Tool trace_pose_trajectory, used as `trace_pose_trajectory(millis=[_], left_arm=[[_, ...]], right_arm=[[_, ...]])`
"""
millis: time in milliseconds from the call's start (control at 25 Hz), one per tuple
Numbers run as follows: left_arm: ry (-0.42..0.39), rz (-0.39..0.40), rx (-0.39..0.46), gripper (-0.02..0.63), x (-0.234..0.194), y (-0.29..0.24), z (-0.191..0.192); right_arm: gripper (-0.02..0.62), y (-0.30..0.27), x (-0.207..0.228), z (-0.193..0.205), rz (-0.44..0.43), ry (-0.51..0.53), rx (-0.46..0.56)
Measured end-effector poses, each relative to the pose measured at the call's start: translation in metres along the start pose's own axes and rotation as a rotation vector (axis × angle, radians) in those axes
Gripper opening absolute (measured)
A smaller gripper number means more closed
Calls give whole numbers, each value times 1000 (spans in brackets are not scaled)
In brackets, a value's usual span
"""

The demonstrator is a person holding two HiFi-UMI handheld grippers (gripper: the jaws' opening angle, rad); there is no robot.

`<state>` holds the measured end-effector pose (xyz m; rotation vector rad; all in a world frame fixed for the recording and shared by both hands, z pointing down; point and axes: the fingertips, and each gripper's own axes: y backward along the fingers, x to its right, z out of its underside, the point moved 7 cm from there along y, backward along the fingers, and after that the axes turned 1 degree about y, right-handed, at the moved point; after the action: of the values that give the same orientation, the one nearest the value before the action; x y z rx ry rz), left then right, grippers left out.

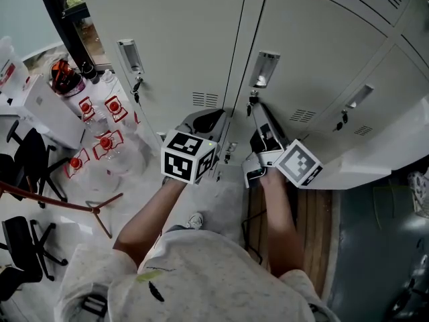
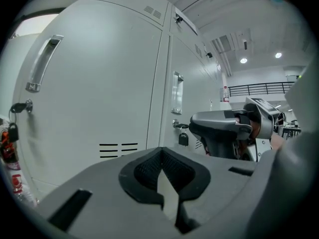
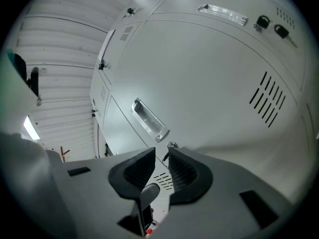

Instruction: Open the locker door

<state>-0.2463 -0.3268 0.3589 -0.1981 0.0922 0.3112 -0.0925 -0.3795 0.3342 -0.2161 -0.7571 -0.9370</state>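
Note:
Grey locker doors fill the view ahead. The middle door (image 1: 295, 52) has a metal handle (image 1: 263, 69) with a lock and hanging key (image 1: 251, 102) below it. My right gripper (image 1: 257, 109) points at that lock, its tips close to the key. Its jaws stand a little apart with nothing held. The lock (image 3: 172, 145) shows just past the pads, under the handle (image 3: 149, 119). My left gripper (image 1: 209, 121) hangs beside it at the seam between doors, shut on nothing. The left gripper view shows the right gripper (image 2: 224, 128) next to the key fob (image 2: 183, 139).
The left door (image 1: 174, 39) has its own handle (image 1: 131, 56) and key (image 1: 137, 86). Several water bottles with red labels (image 1: 107, 143) stand at the left, near a white box (image 1: 47, 109) and black chairs (image 1: 30, 156). A white panel (image 1: 375, 159) juts out at the right.

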Motion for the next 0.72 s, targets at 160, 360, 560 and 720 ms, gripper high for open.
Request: trace_pose_trajectory(millis=[160, 360, 560, 720], left_arm=[[-3, 9, -1, 6, -5, 1, 0], [-3, 14, -6, 6, -12, 0, 1], [-2, 13, -9, 6, -18, 2, 3], [0, 8, -5, 6, -23, 5, 2]], right_arm=[[77, -3, 5, 1, 11, -72, 16], [94, -10, 9, 1, 7, -102, 18], [91, -15, 14, 4, 14, -157, 32], [61, -19, 16, 5, 3, -240, 51]])
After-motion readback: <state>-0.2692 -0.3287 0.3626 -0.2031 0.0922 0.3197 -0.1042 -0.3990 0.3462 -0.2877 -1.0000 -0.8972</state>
